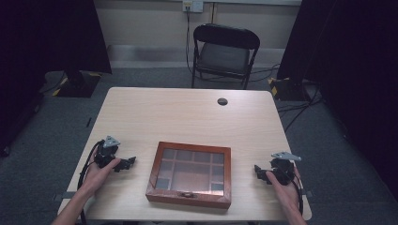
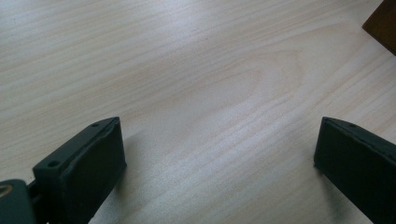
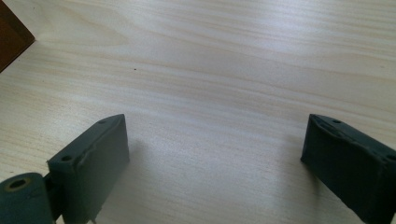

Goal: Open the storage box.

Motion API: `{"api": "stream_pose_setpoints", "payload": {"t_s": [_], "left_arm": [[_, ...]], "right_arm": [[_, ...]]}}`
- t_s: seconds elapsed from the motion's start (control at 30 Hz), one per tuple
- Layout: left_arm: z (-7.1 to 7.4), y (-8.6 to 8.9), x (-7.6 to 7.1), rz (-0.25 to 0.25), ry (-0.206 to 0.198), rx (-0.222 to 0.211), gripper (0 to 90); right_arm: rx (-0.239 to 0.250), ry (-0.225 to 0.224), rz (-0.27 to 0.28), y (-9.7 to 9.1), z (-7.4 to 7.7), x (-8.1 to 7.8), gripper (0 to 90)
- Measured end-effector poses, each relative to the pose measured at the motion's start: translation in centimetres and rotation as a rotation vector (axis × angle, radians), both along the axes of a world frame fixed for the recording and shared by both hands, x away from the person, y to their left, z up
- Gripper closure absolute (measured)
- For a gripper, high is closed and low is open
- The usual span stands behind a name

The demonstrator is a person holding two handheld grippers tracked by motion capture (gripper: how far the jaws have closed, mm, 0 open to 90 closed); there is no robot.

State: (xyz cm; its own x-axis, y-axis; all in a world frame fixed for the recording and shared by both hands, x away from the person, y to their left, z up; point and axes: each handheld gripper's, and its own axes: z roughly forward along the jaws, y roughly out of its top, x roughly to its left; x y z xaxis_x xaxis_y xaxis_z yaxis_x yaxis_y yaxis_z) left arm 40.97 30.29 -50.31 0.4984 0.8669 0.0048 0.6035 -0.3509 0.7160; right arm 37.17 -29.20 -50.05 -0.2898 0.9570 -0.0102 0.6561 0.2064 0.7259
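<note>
Both grippers' jaws gape empty, flanking the wooden box [image 1: 189, 174].

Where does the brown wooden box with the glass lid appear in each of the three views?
High view: brown wooden box with the glass lid, near edge, centre, between both grippers.
Left gripper view: its corner at top right.
Right gripper view: its corner at top left.
Shared landmark: pale wooden table.
</note>
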Motion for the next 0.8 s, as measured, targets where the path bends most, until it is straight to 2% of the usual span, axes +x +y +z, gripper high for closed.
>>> {"api": "stream_pose_setpoints", "payload": {"t_s": [0.3,0.33,0.37,0.57,0.7,0.8], "left_arm": [[0.0,0.0,0.0,-0.002,0.002,0.003,1.1],[0.0,0.0,0.0,-0.002,0.002,0.004,1.1],[0.0,0.0,0.0,-0.002,0.001,0.004,1.1],[0.0,0.0,0.0,-0.002,0.001,0.003,1.1],[0.0,0.0,0.0,-0.002,0.001,0.004,1.1],[0.0,0.0,0.0,-0.003,0.001,0.003,1.1]], "right_arm": [[0.001,-0.001,0.002,0.0,0.0,0.0,7.7],[0.006,-0.002,0.009,0.1,0.2,-0.1,17.1],[0.003,-0.006,0.019,0.1,0.3,-0.2,19.3],[0.032,0.027,0.065,0.7,0.9,-0.2,22.7],[0.074,0.033,0.104,1.0,1.5,-0.3,25.6],[0.125,0.025,0.131,1.3,2.2,-0.5,30.4]]}}
